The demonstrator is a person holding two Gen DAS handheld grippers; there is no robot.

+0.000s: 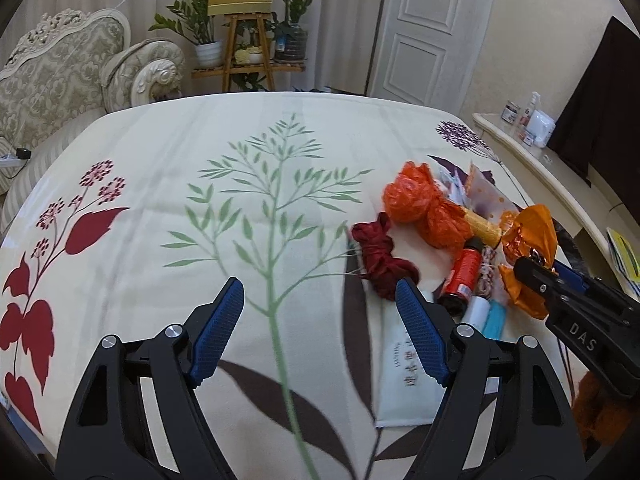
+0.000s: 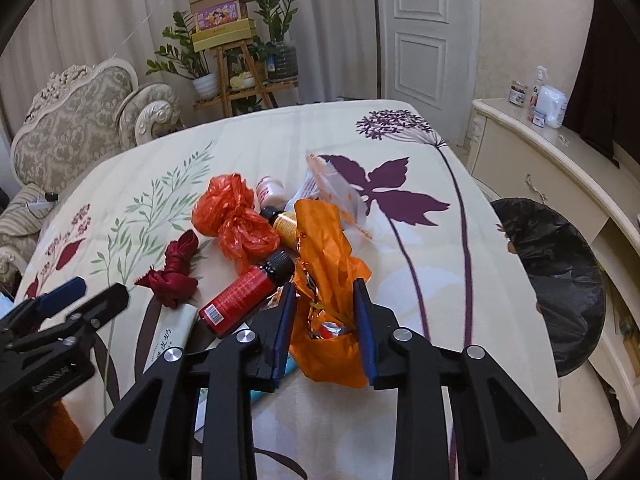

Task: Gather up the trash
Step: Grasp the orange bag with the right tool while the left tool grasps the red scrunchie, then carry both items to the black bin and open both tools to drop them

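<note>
A heap of trash lies on the floral bedspread (image 1: 168,148). My right gripper (image 2: 325,300) is shut on an orange foil wrapper (image 2: 324,256), which also shows in the left wrist view (image 1: 532,236). Beside it lie a red bottle (image 2: 244,296), a crumpled orange plastic bag (image 2: 236,216), a dark red cloth scrap (image 2: 176,272), a yellow bottle (image 2: 286,226) and clear plastic packaging (image 2: 336,184). My left gripper (image 1: 320,300) is open and empty, above the bedspread left of the heap, near the red cloth (image 1: 380,260).
A bin lined with a black bag (image 2: 560,276) stands right of the bed, beside a cream cabinet (image 2: 540,168) with bottles on top. A sofa (image 2: 72,128) and a plant stand (image 2: 236,76) are beyond the bed. A white paper packet (image 1: 404,364) lies near the heap.
</note>
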